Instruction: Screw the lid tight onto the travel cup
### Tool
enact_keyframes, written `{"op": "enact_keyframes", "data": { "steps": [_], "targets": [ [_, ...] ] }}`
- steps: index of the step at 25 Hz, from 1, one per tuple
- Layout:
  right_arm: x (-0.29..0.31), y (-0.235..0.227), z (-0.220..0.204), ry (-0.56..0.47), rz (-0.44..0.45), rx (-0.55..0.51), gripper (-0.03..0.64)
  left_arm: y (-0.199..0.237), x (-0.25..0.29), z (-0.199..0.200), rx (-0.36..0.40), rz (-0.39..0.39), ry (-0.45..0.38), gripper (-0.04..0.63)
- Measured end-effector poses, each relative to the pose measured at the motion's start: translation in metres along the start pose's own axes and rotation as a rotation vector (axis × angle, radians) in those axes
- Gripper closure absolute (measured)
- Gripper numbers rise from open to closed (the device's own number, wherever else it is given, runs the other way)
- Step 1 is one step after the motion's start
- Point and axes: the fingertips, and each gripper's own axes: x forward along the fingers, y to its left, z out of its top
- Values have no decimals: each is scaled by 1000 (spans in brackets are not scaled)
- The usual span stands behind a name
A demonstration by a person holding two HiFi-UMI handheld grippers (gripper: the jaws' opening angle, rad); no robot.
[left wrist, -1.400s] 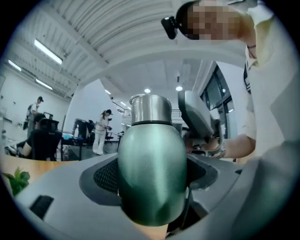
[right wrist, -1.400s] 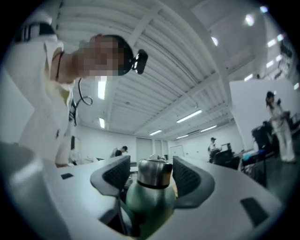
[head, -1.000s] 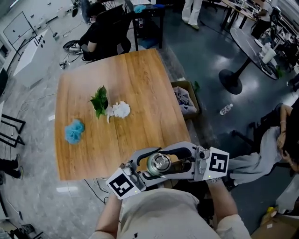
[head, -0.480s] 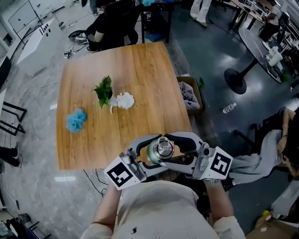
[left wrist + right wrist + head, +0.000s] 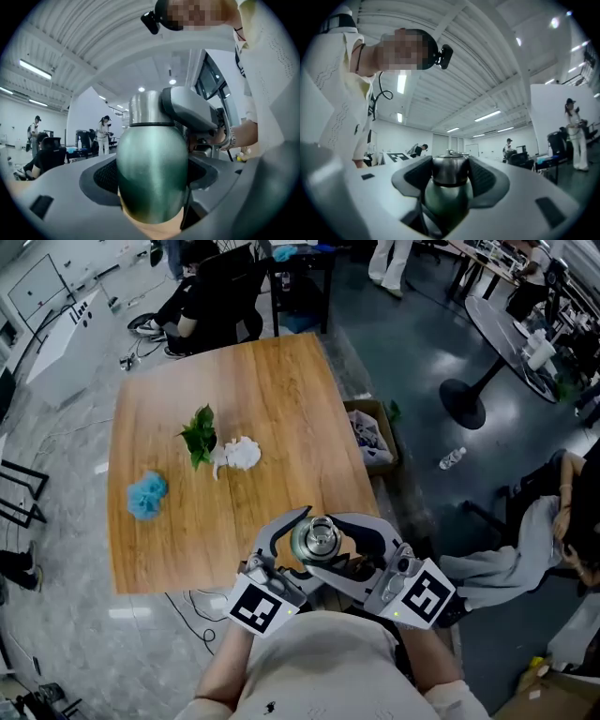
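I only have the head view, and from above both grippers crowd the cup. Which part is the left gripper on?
Observer: The left gripper view shows the left gripper shut on the rounded body of the green metal travel cup, below the lid.
Operator: And the right one?
Observer: In the right gripper view, the right gripper is shut on the round silver lid, with a jaw against each side.
Operator: Does the lid sit level?
Observer: Seen side-on in the left gripper view, the dark seam between lid and body looks level, with no gap showing.
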Motion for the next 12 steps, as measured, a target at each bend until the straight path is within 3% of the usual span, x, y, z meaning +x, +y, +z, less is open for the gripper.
{"op": "enact_keyframes", "data": {
  "steps": [3, 5, 7, 10, 12],
  "targets": [
    [-3, -9, -3, 21, -99, 28, 376, 6, 3, -6, -69, 75, 19, 202],
    [-5, -8, -8, 35, -94, 33, 376, 4, 3, -6, -57, 41, 3, 202],
    [-9, 1, -10, 39, 10, 51, 374, -12, -1, -1, -23, -108, -26, 202],
    [-17, 24, -6, 27, 276, 107, 348, -45, -17, 2, -46, -378, -30, 202],
    [-20, 39, -3, 29, 404, 95, 347, -60, -23, -1, -76, -474, -1, 202]
  ]
}}
